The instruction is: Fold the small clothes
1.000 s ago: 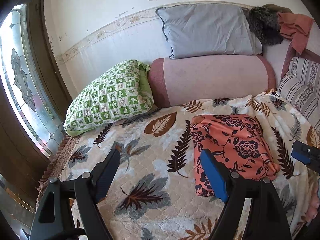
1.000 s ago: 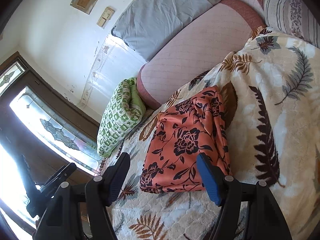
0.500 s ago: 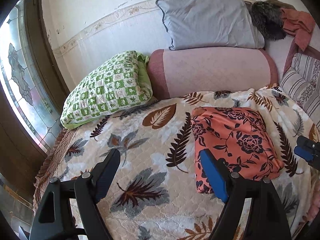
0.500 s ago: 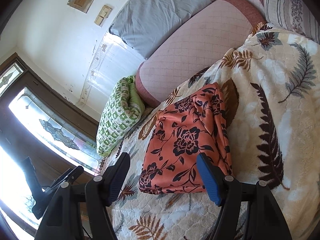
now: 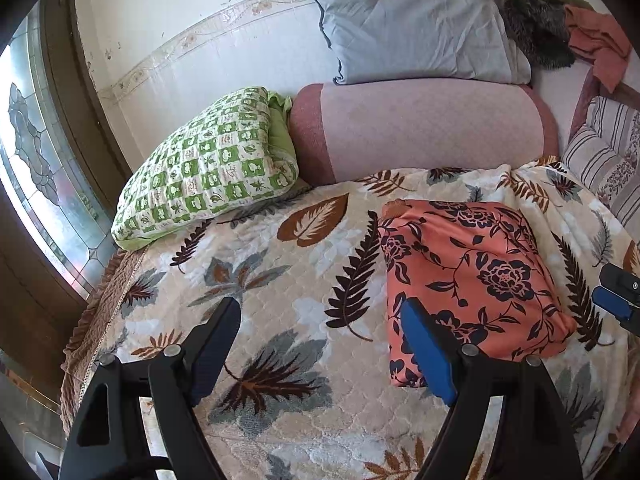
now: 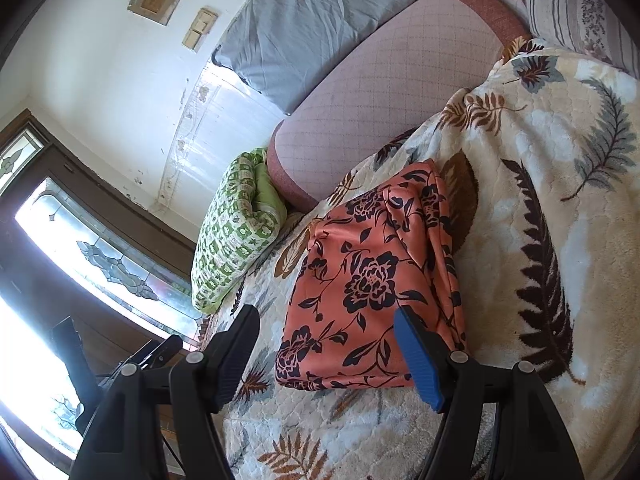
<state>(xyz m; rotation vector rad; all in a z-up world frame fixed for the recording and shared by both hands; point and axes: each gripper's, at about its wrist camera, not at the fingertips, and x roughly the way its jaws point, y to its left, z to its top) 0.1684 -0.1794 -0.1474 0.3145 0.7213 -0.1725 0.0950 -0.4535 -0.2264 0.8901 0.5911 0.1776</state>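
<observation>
A folded orange garment with dark flowers (image 5: pixel 472 280) lies flat on the leaf-print blanket (image 5: pixel 280 272); it also shows in the right wrist view (image 6: pixel 372 280). My left gripper (image 5: pixel 320 344) is open and empty, above the blanket just left of the garment's near edge. My right gripper (image 6: pixel 326 352) is open and empty, above the garment's near edge. The right gripper's blue tip shows at the right edge of the left wrist view (image 5: pixel 618 300).
A green checked pillow (image 5: pixel 208 172), a pink bolster (image 5: pixel 420 128) and a grey pillow (image 5: pixel 412 32) lie along the wall. A striped cushion (image 5: pixel 608 156) is at the right. A stained-glass window (image 5: pixel 36 184) is left of the bed edge.
Both grippers have drawn back a little from the garment; they stay open. The garment has not moved.
</observation>
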